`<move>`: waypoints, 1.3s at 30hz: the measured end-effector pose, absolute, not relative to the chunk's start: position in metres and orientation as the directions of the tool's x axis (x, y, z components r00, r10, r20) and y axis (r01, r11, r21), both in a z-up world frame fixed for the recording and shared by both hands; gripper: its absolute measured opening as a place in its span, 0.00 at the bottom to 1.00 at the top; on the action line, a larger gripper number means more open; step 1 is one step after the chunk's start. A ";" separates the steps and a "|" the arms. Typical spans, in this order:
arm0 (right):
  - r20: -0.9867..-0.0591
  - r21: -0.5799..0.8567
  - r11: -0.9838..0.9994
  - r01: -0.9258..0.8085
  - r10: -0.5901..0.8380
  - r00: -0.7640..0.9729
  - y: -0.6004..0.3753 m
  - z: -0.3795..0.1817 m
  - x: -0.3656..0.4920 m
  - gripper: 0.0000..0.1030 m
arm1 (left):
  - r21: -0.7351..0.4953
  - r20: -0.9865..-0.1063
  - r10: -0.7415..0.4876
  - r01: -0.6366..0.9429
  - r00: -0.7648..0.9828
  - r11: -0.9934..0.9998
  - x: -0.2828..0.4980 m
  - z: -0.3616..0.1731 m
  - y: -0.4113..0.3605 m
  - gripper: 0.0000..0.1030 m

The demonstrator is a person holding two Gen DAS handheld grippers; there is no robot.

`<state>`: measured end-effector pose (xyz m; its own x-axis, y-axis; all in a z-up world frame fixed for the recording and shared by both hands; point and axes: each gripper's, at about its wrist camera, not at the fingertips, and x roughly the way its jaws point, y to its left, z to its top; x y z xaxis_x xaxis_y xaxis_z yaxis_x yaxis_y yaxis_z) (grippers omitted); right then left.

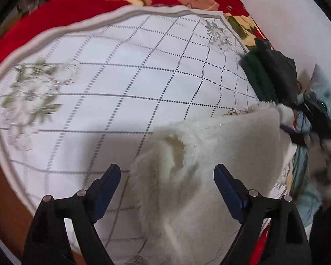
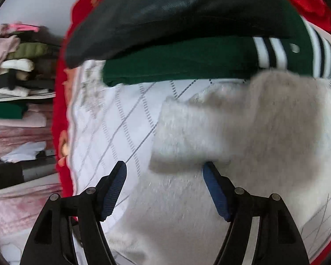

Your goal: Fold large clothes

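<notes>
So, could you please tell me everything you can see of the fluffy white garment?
The fluffy white garment is cream-coloured and looks like plush fleece. It lies rumpled, partly folded over itself, on the white checked cloth. In the right wrist view its far edge reaches the folded green sweater. Both the left gripper and the right gripper have their jaws open above it, gripping nothing.

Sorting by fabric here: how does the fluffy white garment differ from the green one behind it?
The white garment is fluffy and plain; the green garment is smooth knit with white and dark striped trim. The white one lies loosely spread and rumpled; the green one lies flat under a black garment. Both rest on the white checked cloth.
</notes>
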<state>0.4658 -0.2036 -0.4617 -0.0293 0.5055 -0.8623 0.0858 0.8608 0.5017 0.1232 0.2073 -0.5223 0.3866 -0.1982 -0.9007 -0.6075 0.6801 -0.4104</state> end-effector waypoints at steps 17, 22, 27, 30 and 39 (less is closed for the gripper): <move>-0.891 0.439 0.842 0.313 0.454 0.029 -0.317 -0.462 0.375 0.72 | -0.423 -0.882 -0.151 -0.611 0.446 0.669 0.112 -0.488 0.195 0.13; -0.927 0.374 0.894 0.247 0.371 0.060 -0.295 -0.447 0.395 0.72 | -0.364 -0.924 -0.159 -0.669 0.349 0.648 0.098 -0.518 0.200 0.13; -0.937 0.349 0.924 0.159 0.340 0.082 -0.250 -0.443 0.434 0.55 | -0.312 -0.946 -0.149 -0.681 0.289 0.663 0.102 -0.559 0.213 0.13; -0.955 0.297 0.945 0.136 0.294 0.038 -0.216 -0.476 0.462 0.49 | -0.301 -0.949 -0.146 -0.661 0.280 0.687 0.106 -0.571 0.212 0.14; -0.981 0.185 0.982 -0.045 0.182 -0.067 -0.192 -0.489 0.490 0.51 | -0.347 -0.936 -0.205 -0.643 0.287 0.683 0.105 -0.559 0.220 0.26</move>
